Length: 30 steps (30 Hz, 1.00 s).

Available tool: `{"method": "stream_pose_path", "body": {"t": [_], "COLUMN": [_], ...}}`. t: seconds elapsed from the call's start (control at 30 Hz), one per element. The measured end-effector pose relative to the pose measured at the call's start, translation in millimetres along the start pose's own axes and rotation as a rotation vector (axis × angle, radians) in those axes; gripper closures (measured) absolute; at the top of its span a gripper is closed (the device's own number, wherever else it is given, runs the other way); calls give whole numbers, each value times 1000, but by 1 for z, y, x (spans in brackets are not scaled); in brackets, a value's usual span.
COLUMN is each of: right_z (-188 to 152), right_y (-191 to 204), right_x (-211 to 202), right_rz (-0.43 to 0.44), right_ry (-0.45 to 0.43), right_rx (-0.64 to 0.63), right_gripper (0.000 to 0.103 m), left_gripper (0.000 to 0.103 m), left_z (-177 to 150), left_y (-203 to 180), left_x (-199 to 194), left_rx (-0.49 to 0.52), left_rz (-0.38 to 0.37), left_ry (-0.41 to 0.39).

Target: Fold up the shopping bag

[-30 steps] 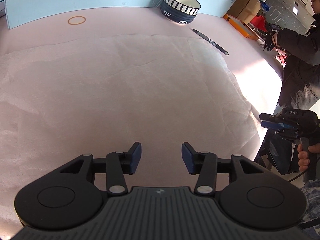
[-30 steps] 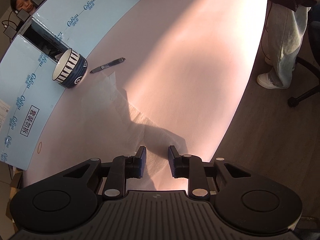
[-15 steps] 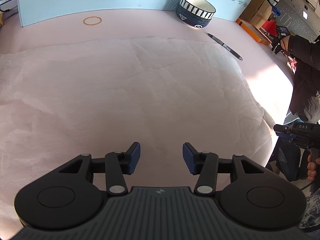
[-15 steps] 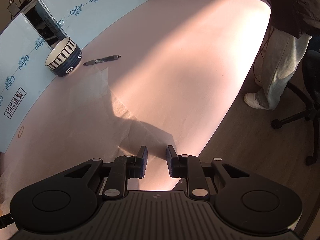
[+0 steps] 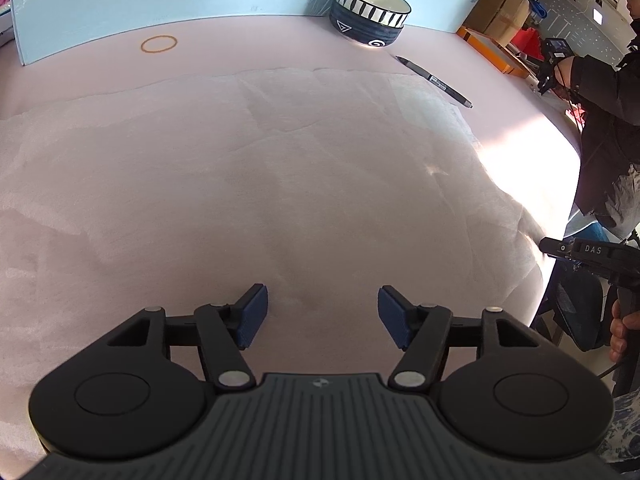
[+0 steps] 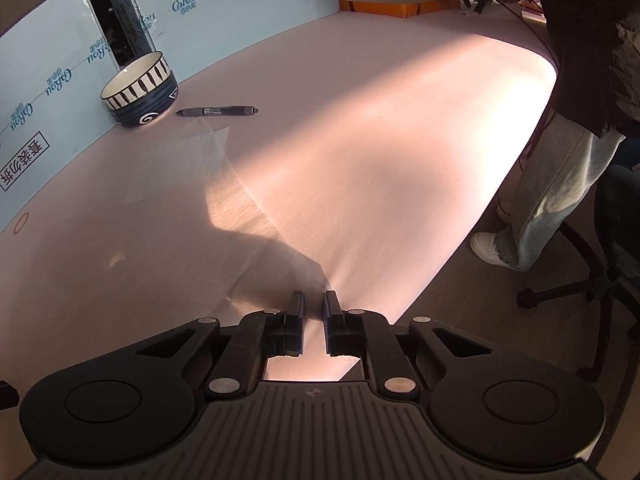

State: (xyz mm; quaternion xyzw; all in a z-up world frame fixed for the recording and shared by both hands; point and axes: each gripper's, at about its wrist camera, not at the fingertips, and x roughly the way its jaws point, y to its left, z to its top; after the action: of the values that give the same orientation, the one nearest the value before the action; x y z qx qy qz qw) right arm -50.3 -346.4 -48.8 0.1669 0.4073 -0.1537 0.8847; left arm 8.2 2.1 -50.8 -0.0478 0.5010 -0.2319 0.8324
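Shopping bag lies spread flat on the pink counter, thin and translucent. Left gripper wide open, hovering over its near edge. Right gripper narrowed to a small gap at the bag's right corner; may be pinching film, can't tell. Bowl and pen sit beyond.

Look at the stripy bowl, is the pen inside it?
No, the pen lies flat on the pink table beside the stripy bowl, not in it.
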Motion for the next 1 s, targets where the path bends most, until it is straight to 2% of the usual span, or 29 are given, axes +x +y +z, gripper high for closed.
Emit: {"method": "stream_pose_path", "body": {"t": [0.2,0.37,0.53,0.63,0.73,0.8,0.87,1.0], "right_z": [10,27,38,28,17,14,12,6], "right_y": [-2,-8,-16,-13,-10,-3,1,6], "right_x": [-4,-7,-5,-4,4,2,1,0], "right_rz": [35,27,37,43,41,20,2,0], "right_ry": [-24,-74,-16,20,55,40,41,55], "right_rx": [44,55,47,6,11,-15,-26,-39], "right_gripper": [102,103,101,93,89,85,68,67], "left_gripper": [45,44,43,43,42,42,42,37], "left_z": [-1,3,8,9,10,12,14,15], "left_y": [1,0,-5,-7,-7,-7,-7,-3], "left_x": [-3,-3,0,4,6,5,4,1], "left_rx": [-9,-37,-32,-29,-26,-15,-5,-7], "left_rz": [4,12,5,11,6,9,19,39], "left_ry": [4,-2,-1,10,18,21,16,0]}}
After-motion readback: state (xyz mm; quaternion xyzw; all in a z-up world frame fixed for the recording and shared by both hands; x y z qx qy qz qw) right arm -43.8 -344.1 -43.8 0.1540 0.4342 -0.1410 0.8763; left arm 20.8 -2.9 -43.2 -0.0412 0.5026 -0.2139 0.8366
